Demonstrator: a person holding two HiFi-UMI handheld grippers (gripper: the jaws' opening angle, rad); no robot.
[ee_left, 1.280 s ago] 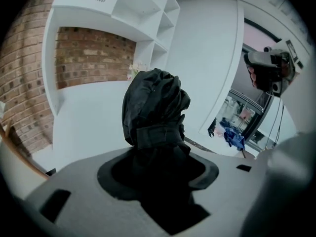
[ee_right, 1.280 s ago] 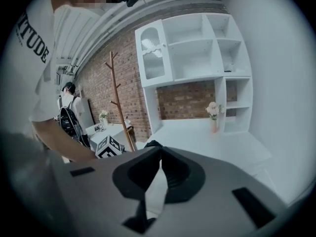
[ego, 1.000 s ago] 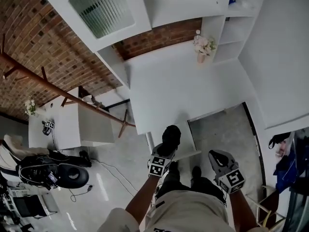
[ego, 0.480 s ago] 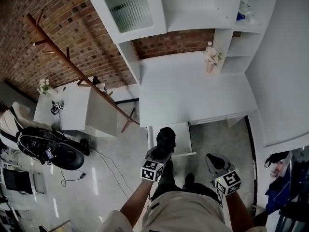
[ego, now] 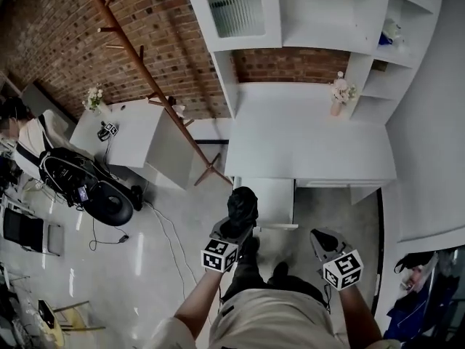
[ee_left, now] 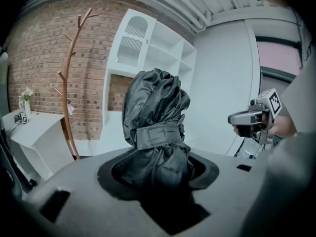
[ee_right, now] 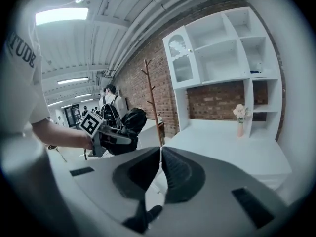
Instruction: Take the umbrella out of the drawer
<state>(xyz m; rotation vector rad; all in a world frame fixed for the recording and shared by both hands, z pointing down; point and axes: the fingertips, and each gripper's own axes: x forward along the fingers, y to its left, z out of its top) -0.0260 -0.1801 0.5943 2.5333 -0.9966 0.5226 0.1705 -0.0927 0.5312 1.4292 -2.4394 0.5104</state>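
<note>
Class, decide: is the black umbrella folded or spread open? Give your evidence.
Folded. The umbrella is a compact bundle, its strap wrapped round the cloth, held between the jaws of the left gripper.

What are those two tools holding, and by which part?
The left tool grips the folded black umbrella below its strap; the right tool is shut, empty.

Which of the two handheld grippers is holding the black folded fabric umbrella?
The left gripper: the black folded fabric umbrella is clamped between its jaws. The right gripper has its jaws closed together with nothing between them.
</note>
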